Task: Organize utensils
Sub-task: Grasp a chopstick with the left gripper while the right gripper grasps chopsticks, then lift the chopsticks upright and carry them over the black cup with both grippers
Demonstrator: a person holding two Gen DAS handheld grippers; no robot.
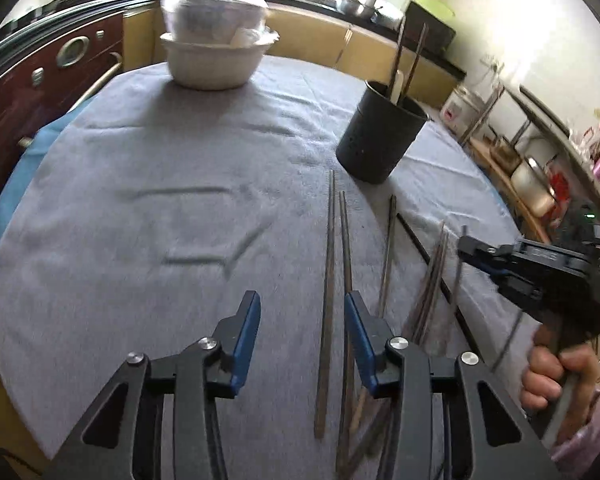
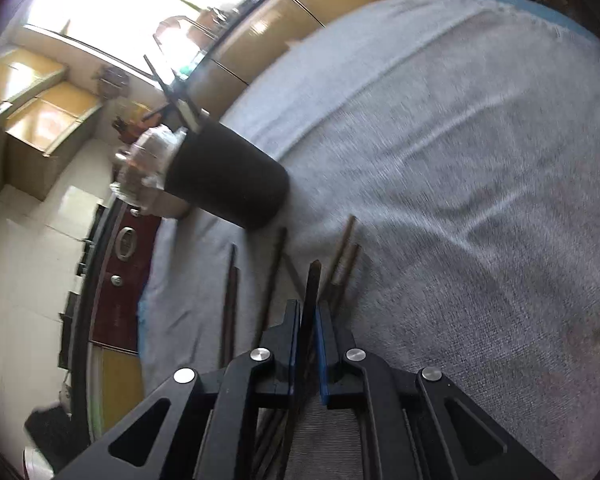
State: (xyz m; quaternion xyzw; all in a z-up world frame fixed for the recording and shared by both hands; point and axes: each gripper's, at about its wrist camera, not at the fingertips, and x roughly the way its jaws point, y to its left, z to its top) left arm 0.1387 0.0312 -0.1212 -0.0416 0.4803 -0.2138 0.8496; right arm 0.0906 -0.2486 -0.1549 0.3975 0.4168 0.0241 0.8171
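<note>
Grey cloth [image 1: 148,208] on a kitchen table: our right gripper [image 2: 309,320] is clamped on one dark chopstick [image 2: 312,280], light, stiff, slick, so grip mid-shaft. Left gripper [image 1: 302,320] gapes wide over loose chopsticks [image 1: 330,264]; holder [image 1: 380,136] at 1 o'clock.

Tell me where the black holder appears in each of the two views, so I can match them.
Left wrist: the black holder stands upright, upper right of centre, on the grey cloth.
Right wrist: the holder appears tipped sideways, left of centre, because the camera is rolled.
Shared landmark: the chopsticks sticking out of its mouth.
</note>
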